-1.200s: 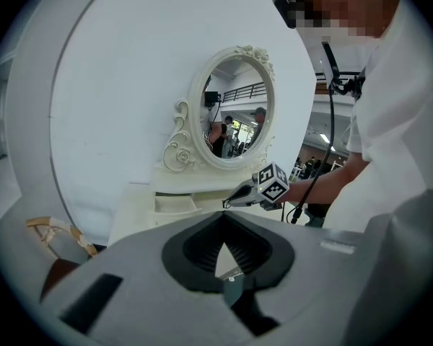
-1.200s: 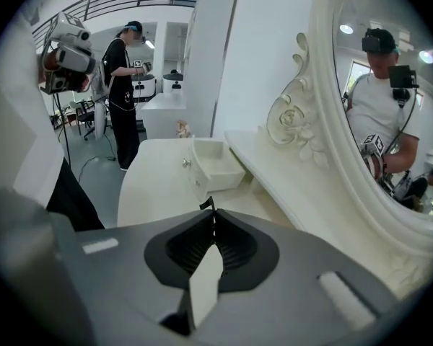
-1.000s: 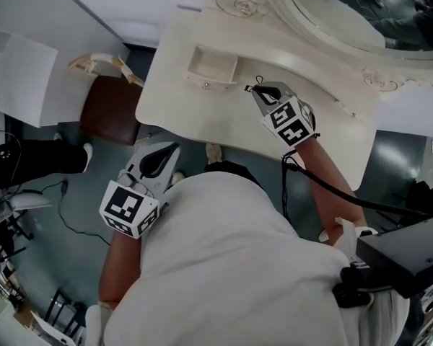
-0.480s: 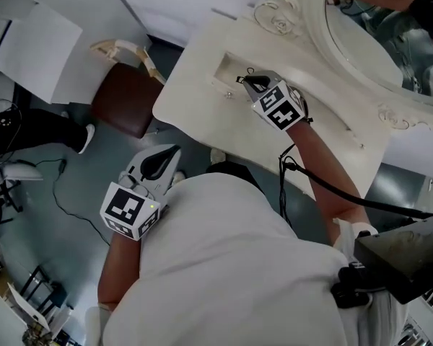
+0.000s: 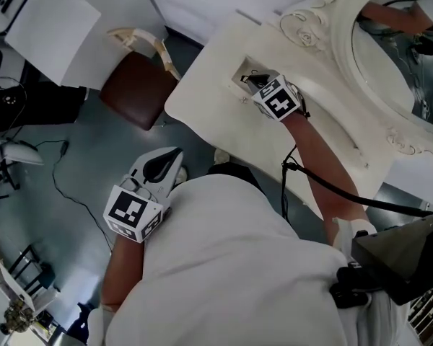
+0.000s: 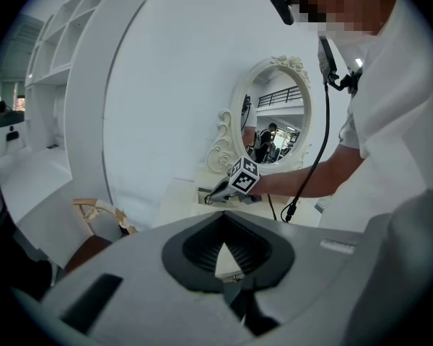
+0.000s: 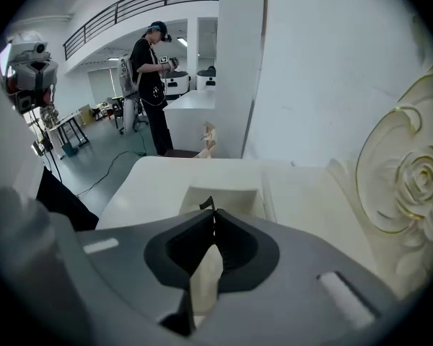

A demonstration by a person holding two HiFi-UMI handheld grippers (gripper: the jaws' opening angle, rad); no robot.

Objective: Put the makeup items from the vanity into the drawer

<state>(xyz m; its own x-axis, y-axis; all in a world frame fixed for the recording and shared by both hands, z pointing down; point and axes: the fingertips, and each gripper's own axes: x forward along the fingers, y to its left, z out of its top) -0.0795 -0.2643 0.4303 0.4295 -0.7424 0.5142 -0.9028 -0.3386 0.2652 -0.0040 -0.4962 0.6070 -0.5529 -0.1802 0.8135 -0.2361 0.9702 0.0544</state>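
The cream vanity [image 5: 216, 114] has a small drawer [image 5: 242, 73] standing open in its top; the right gripper view shows the same drawer [image 7: 224, 195] just beyond the jaw tips, with no item visible inside. My right gripper [image 5: 255, 78] hovers over the drawer's near edge, jaws shut, with a thin black item [image 7: 206, 204] pinched at the tips. What that item is I cannot make out. My left gripper [image 5: 175, 153] hangs by my body, off the vanity, shut with nothing in it. In the left gripper view the right gripper [image 6: 211, 197] reaches to the drawer.
An oval mirror [image 5: 400, 49] in a carved frame stands behind the vanity top. A brown-seated chair [image 5: 133, 89] sits on the floor left of the vanity. A cable [image 5: 325, 193] runs along my right arm. A person [image 7: 154, 85] stands far off.
My right gripper has moved left along the vanity top and now sits over the open drawer. The left gripper has stayed by my side.
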